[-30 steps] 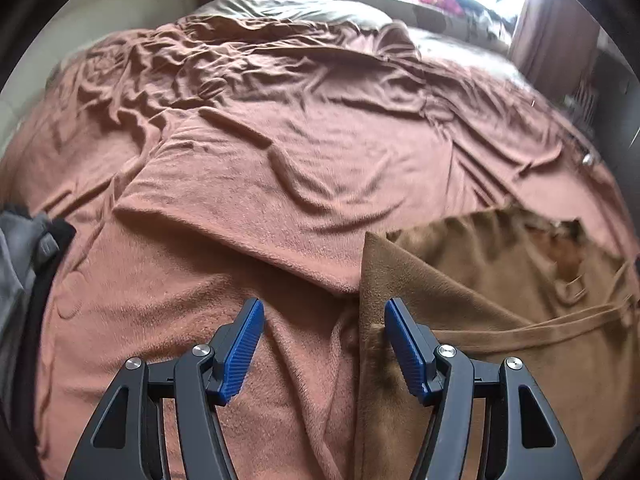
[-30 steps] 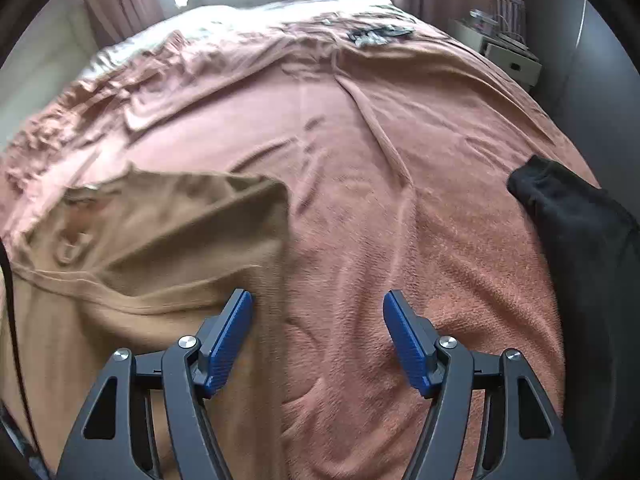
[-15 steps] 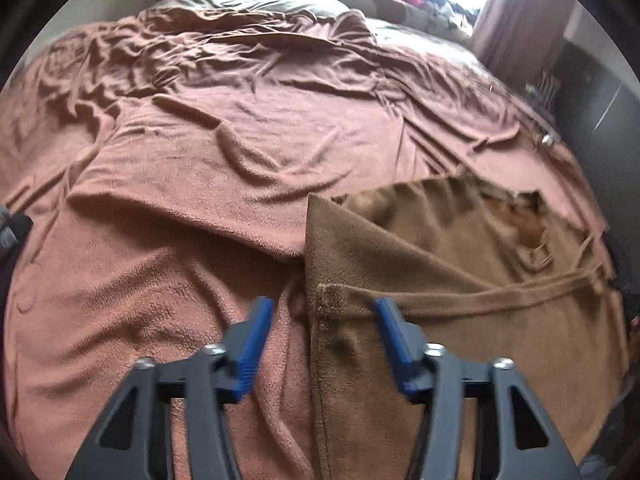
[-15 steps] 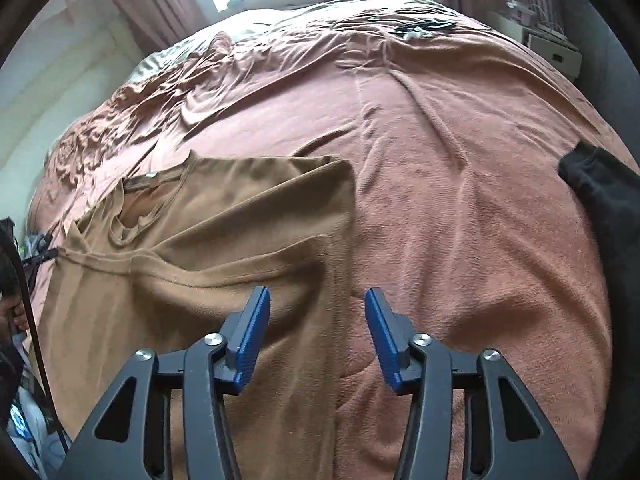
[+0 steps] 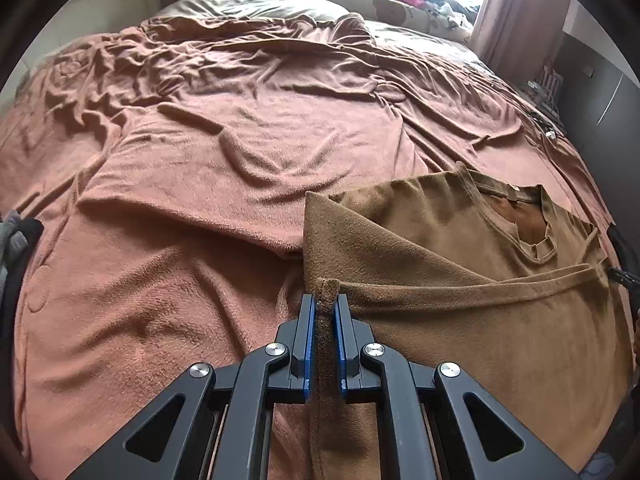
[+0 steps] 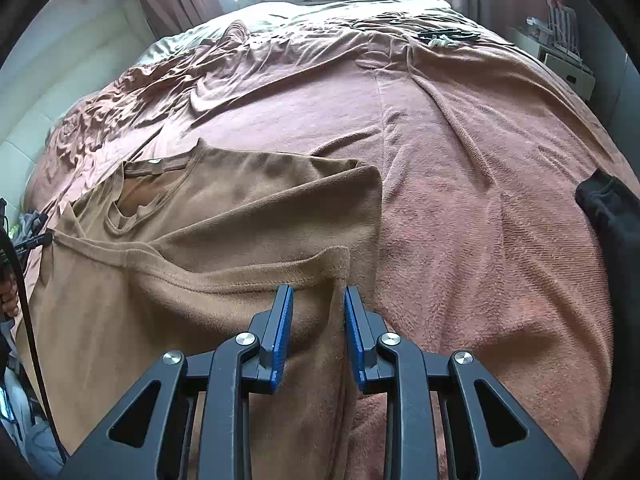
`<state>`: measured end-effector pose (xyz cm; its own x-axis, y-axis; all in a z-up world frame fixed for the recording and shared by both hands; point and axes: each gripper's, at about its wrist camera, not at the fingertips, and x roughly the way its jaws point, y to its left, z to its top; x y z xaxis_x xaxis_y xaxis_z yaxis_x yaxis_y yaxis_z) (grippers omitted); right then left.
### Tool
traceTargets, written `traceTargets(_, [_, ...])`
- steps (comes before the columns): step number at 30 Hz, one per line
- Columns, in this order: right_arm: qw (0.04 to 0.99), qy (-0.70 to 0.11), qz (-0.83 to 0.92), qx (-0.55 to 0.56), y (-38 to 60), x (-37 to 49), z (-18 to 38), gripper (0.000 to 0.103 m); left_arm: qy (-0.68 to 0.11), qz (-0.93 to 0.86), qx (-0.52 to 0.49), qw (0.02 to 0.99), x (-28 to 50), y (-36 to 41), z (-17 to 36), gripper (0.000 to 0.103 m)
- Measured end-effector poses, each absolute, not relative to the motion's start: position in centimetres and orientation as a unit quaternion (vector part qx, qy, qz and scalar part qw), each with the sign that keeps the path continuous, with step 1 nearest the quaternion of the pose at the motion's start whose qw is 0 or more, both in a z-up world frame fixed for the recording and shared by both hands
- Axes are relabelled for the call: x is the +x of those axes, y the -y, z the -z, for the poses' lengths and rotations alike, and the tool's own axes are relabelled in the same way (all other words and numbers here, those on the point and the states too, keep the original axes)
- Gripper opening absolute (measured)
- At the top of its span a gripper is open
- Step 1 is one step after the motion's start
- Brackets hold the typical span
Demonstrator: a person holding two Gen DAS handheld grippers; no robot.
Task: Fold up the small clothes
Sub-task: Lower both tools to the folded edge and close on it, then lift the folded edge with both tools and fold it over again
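Note:
A brown shirt (image 5: 460, 320) lies flat on the pink-brown blanket (image 5: 180, 288), collar toward the far side and one sleeve folded in across the chest. My left gripper (image 5: 325, 300) is closing on the shirt's left side edge, and a ridge of the fabric is pinched between its blue pads. In the right wrist view the same shirt (image 6: 180, 300) fills the left half. My right gripper (image 6: 317, 292) is closing around the shirt's right side edge; the fabric stands between the jaws, with a gap still showing beside the pads.
A black garment (image 6: 612, 216) lies on the blanket (image 6: 480, 240) at the right edge. Grey and black clothing (image 5: 12, 248) sits at the far left. Small dark items (image 6: 444, 34) lie far back on the bed. A white cabinet (image 6: 568, 68) stands right of it.
Both grippers have narrowed from wide open and shifted onto the shirt's side edges. The left one now pinches the fabric; the right one has the edge between its jaws.

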<state>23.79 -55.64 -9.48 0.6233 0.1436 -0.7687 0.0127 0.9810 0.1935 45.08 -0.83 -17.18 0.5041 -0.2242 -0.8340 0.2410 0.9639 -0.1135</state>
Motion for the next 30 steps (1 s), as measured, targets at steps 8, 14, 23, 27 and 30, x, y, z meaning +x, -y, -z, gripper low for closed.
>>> traceTargets(8, [0.905,-0.418,-0.019,0.072,55.1,22.9,8.8,0.0,-0.465,0.126,0.0,0.876,44.5,0.6,16.1,0.009])
traceTargets(14, [0.914,-0.399,-0.013,0.067,55.1,21.2,7.9,0.0,-0.45,0.126,0.002,0.884,43.8,0.5,14.9,0.008])
traceTargets(23, [0.927,-0.369,-0.015,0.06,55.2,18.7,6.4,0.0,-0.428,0.124,-0.002,0.895,42.1,0.1,13.3,0.008])
traceTargets(27, [0.932,-0.358,-0.013,0.055,54.9,17.5,5.9,0.0,-0.409,0.132,-0.004,0.903,41.1,0.0,12.4,0.008])
traceTargets(30, [0.934,-0.352,-0.012,0.053,54.9,16.8,5.5,0.0,-0.396,0.137,-0.006,0.908,40.6,0.0,11.6,0.008])
